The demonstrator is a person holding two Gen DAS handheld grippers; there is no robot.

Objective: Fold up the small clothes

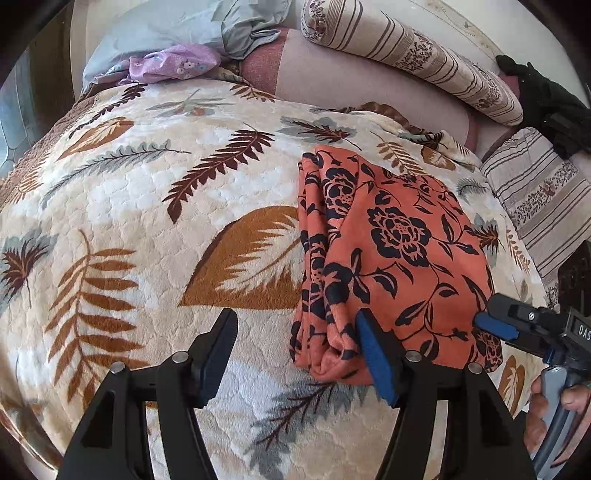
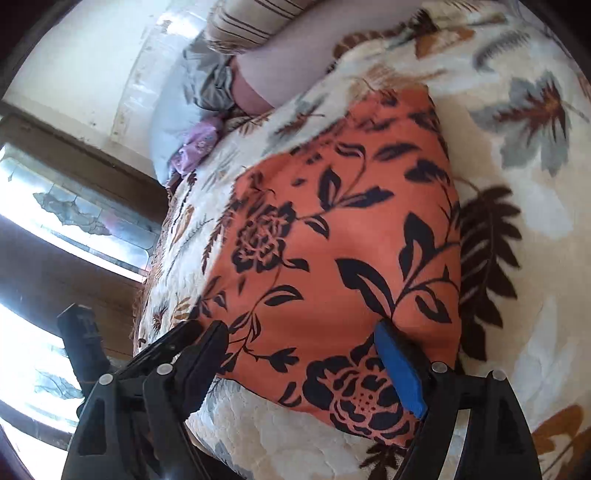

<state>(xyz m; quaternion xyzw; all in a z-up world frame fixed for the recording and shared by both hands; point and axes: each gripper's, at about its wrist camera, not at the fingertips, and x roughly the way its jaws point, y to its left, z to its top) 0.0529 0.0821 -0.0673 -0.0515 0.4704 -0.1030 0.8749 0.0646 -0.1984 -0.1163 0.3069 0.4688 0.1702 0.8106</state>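
An orange cloth with a black flower print (image 1: 399,240) lies folded into a thick oblong on a leaf-patterned blanket (image 1: 147,206). My left gripper (image 1: 295,328) hangs open over the cloth's near left corner. Its blue-padded right finger (image 1: 373,350) is above the fabric and its left finger is above the blanket. My right gripper (image 1: 487,314) reaches in at the cloth's near right edge. In the right wrist view the right gripper (image 2: 301,336) stands wide open just above the orange cloth (image 2: 332,229), whose near part lies under the gap. Neither pair of pads presses on the fabric.
Striped pillows (image 1: 413,55) lie along the back and the right. A pale blue cloth (image 1: 192,26) and a lilac flowered garment (image 1: 173,64) sit at the back left. A black object (image 1: 546,103) rests at the far right. A person's hand (image 1: 572,398) holds the right gripper's handle.
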